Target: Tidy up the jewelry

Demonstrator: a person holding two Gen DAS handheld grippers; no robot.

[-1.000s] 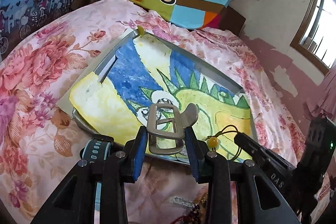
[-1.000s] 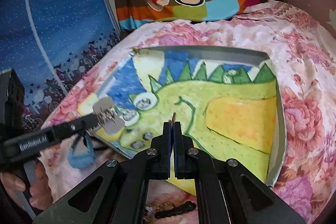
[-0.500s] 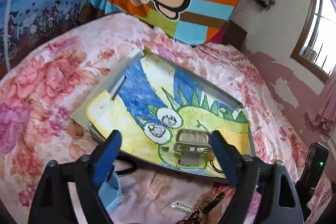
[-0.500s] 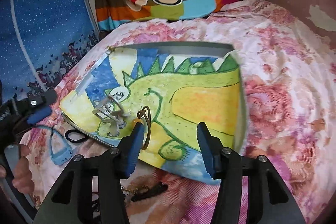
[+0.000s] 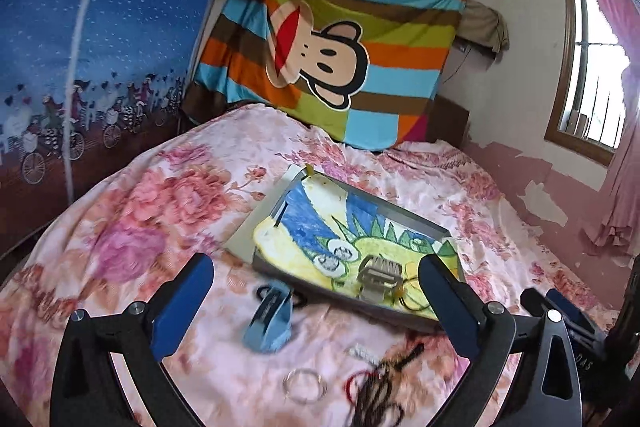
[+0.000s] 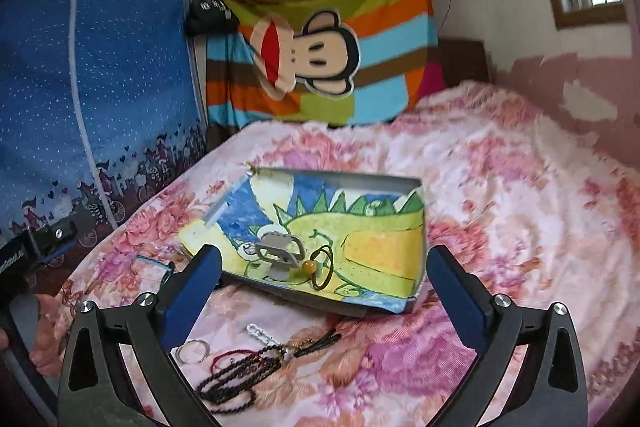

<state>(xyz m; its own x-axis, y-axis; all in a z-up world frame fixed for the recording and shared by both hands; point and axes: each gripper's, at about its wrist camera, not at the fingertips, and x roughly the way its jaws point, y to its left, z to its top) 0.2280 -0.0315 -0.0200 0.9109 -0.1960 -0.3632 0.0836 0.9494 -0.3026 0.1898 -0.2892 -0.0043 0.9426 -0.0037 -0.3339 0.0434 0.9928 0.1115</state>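
Blue rubber pads line both tools, and each pair of jaws stands spread wide with nothing between them: the left gripper (image 5: 316,297) and the right gripper (image 6: 324,279) both hang above the flowered bedspread (image 6: 500,227). Nearest, on the cloth, lies the loose jewelry: a dark bead necklace (image 6: 236,375) in a slack heap, a thin silver ring-shaped bangle (image 6: 193,351) just beside it, and a small metal clasp (image 6: 260,333). The beads should be light and limp, likely to trail or snag, so I would pinch a bunched part of the strand, not one bead. The bangle looks stiff and slick; its rim, taken edge-on, seems the only hold. A blue strap-like piece (image 5: 268,323) lies to the left, blurred. Further out sits the grey tray (image 6: 384,183) lined with a dinosaur drawing; in it rest a grey hair clip (image 6: 280,251) and, touching it, an elastic loop with an amber bead (image 6: 320,267). Beyond hangs a striped monkey blanket (image 6: 320,39).
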